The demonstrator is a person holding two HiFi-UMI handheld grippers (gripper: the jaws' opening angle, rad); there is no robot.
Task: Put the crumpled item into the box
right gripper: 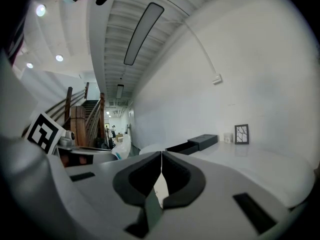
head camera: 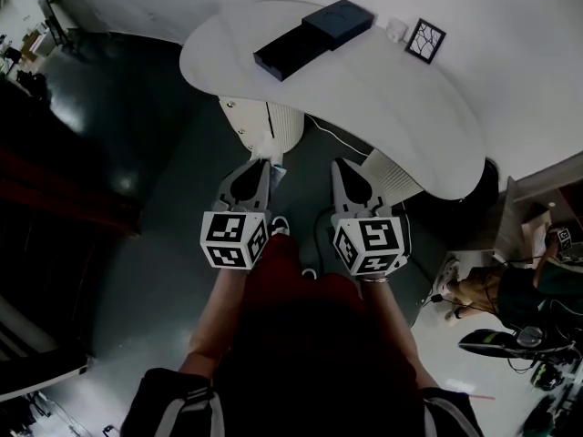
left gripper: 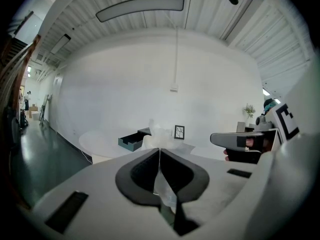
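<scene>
Pale and translucent, the crumpled item [left gripper: 161, 133] is pinched between the closed jaws of the left gripper [left gripper: 159, 151], with part of it sticking out past the tips and part showing in the hollow behind them. The right gripper [right gripper: 161, 155] is just beside it, its jaws pressed together with nothing between them. Both are held low in front of the white table [head camera: 410, 107], short of its edge. The dark box [head camera: 310, 36] lies open on the far side of the tabletop, well apart from the item, near a small picture frame [head camera: 425, 40].
</scene>
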